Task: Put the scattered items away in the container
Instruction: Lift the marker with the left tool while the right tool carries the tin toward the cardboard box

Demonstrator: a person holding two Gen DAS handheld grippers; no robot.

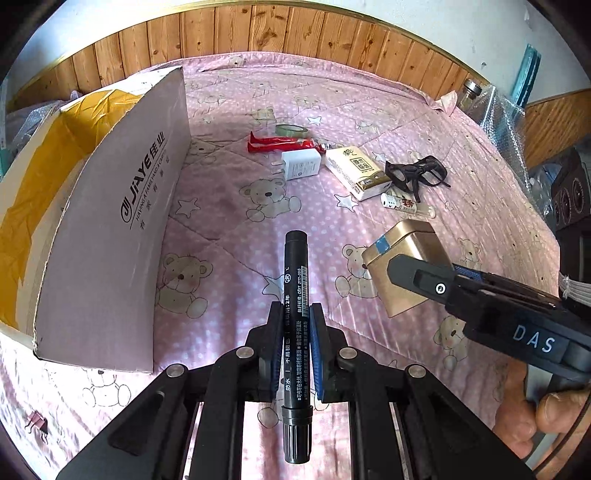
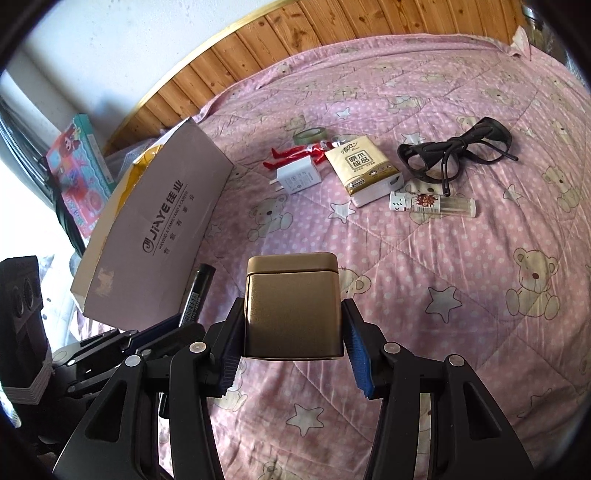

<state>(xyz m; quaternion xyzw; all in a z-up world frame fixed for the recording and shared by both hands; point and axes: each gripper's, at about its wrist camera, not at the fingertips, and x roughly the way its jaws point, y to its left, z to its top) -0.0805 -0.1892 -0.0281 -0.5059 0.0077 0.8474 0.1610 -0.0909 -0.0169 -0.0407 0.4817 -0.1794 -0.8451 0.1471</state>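
My left gripper [image 1: 294, 310] is shut on a black marker [image 1: 295, 291] that points forward above the pink bedspread. My right gripper [image 2: 293, 306] is shut on a gold tin box [image 2: 293, 306], held above the bed; the gold tin box [image 1: 410, 254] also shows in the left wrist view. The open cardboard box [image 1: 110, 221] with a yellow lining stands at the left, its side flap [image 2: 162, 229] upright. Loose on the bed lie a white charger [image 1: 301, 164], a tissue pack [image 1: 356, 171], black glasses [image 2: 458, 149], a small toothpick tube [image 2: 432, 202], a red packet [image 1: 280, 144] and a tape roll [image 1: 291, 130].
The pink bear-print bedspread [image 2: 443, 295] covers the bed. A wooden headboard [image 1: 277, 33] runs along the far side. A binder clip [image 1: 37, 424] lies at the near left. A colourful toy box [image 2: 81, 173] and a glass jar [image 1: 469, 94] sit beside the bed.
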